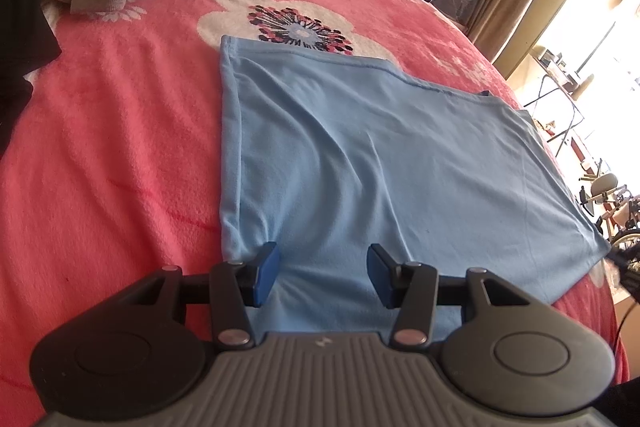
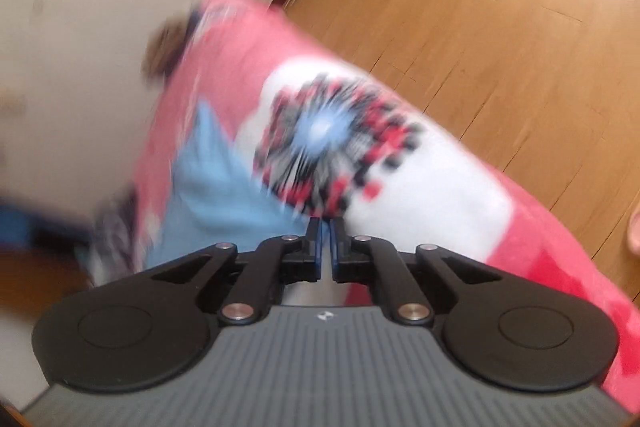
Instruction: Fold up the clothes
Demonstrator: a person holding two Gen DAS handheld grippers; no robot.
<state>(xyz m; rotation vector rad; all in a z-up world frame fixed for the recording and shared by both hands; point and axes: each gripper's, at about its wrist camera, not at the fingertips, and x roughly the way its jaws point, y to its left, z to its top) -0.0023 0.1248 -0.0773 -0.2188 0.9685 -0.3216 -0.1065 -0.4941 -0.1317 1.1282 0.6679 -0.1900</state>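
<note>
Ahead of the left gripper [image 1: 323, 275], whose blue-padded fingers stood wide apart over its near edge, the folded light-blue cotton garment [image 1: 380, 163] lay flat on the pink fleece blanket with white flowers [image 1: 112, 131]. The right gripper [image 2: 325, 247], fingers nearly together with nothing visible between them, hovered beside the garment's corner in a blurred view.

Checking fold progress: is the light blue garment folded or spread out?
Folded: the light blue garment lies as a flat rectangle with layered edges, no sleeves showing.
</note>
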